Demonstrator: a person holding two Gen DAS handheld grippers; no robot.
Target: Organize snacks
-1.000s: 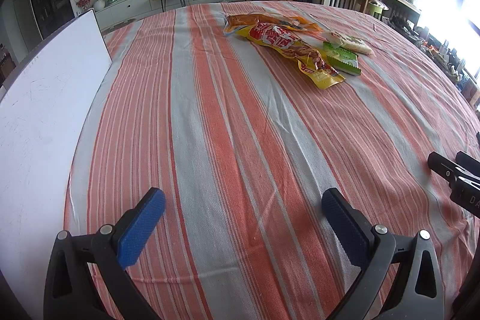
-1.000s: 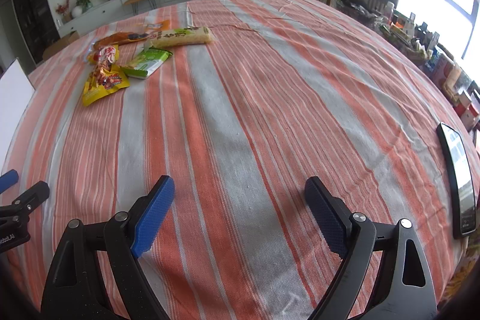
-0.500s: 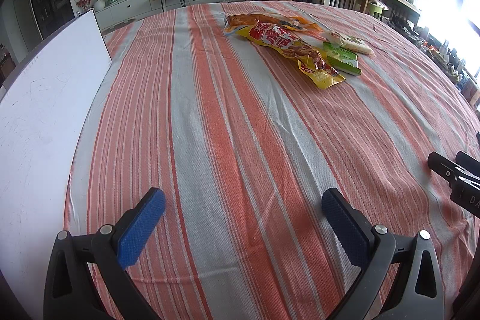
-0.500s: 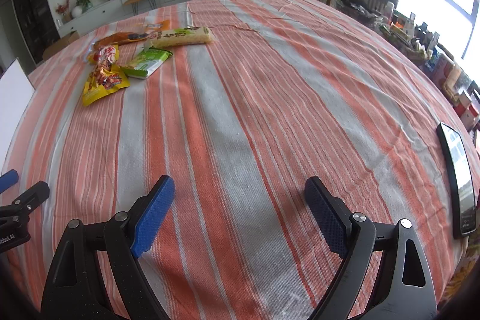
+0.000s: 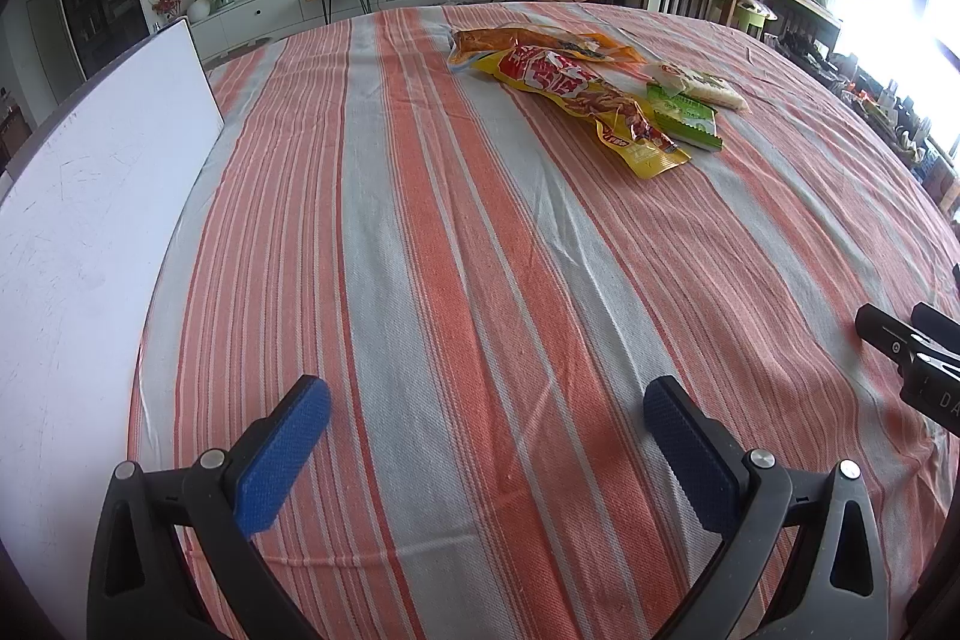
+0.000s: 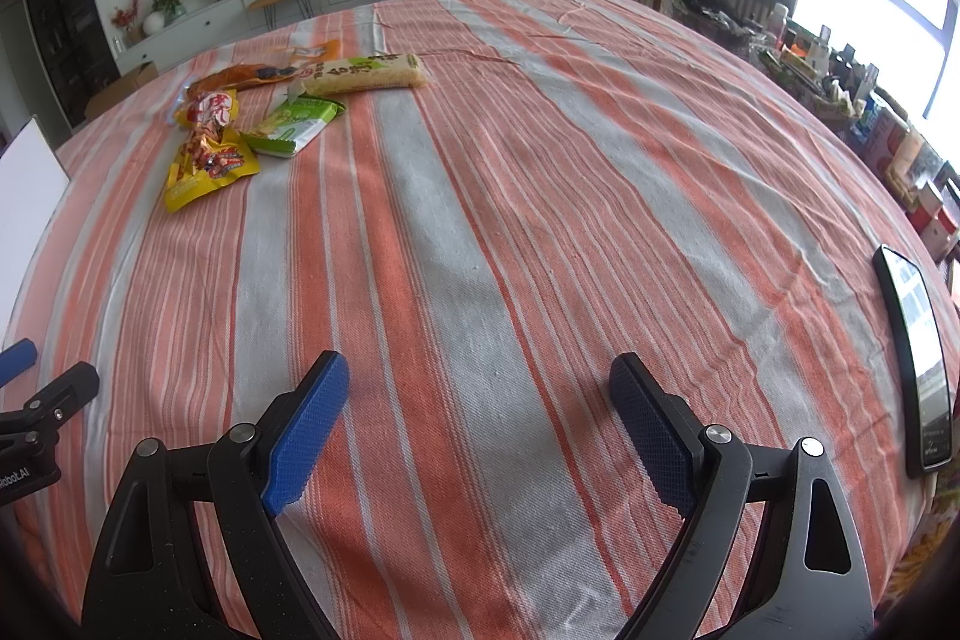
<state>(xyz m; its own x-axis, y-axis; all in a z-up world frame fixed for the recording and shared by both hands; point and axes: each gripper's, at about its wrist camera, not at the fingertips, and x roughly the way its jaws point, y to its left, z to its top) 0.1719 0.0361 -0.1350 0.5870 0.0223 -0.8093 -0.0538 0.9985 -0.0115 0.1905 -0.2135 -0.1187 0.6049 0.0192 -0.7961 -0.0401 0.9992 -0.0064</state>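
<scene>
I am holding the left hand-held gripper (image 5: 486, 445) low over the near edge of the counter (image 5: 420, 280), its blue pads spread wide with nothing between them. The right hand-held gripper (image 6: 474, 418) is hovering beside it, just as wide and just as empty. A dark phone (image 6: 915, 358) is lying at the near right edge, and a white board (image 5: 90, 220) is running along the left.

The snacks are lying clustered on the far part of the striped cloth, well apart from both tools: a yellow packet (image 6: 207, 160) nearest, a green packet (image 6: 294, 124) just beside it, a pale cracker pack (image 6: 366, 75) and an orange bag (image 5: 528, 40) farthest. I am judging that the reach comes first. I would start with the yellow packet, coming in low and pinching a flat sealed edge so the film does not slip.
</scene>
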